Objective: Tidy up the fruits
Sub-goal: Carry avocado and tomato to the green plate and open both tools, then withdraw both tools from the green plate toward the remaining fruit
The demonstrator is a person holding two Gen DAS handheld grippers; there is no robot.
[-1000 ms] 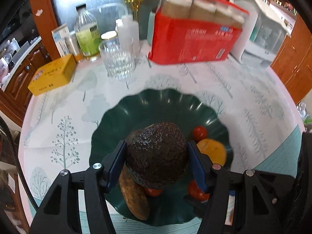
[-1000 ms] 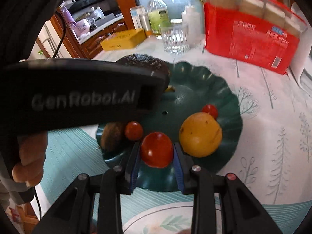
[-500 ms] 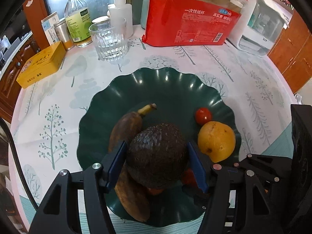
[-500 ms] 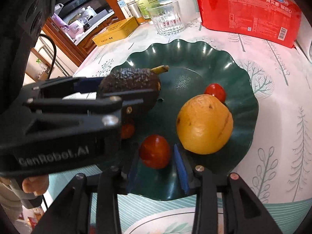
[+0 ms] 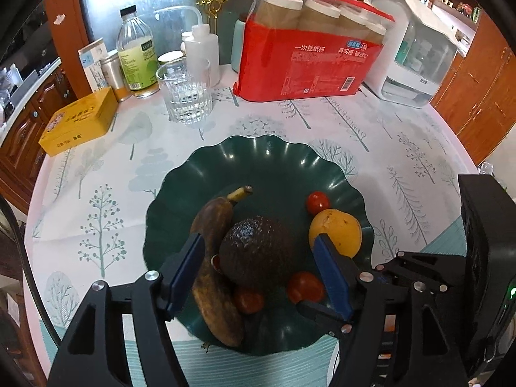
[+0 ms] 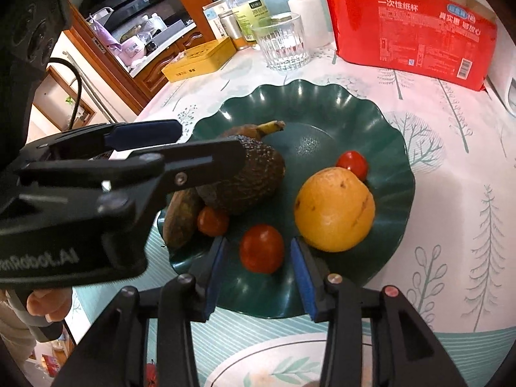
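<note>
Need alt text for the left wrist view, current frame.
An open left gripper straddles a dark avocado lying on a green scalloped plate, beside a browned banana, an orange and cherry tomatoes. Behind the plate stand a glass, a yellow box and a red cup pack.

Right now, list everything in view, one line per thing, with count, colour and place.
plate: 1, dark green, centre of the table.
avocado: 1, dark, on the plate beside the banana.
banana: 1, browned, left part of the plate.
orange: 1, yellow-orange, right part of the plate.
cherry tomatoes: 4, red, scattered on the plate.
glass: 1, clear, behind the plate.
yellow box: 1, far left.
red pack of paper cups: 1, back.
bottles: several, back left.
white appliance: 1, back right.
left gripper: open, around the avocado.
right gripper: open, around a tomato.
</note>
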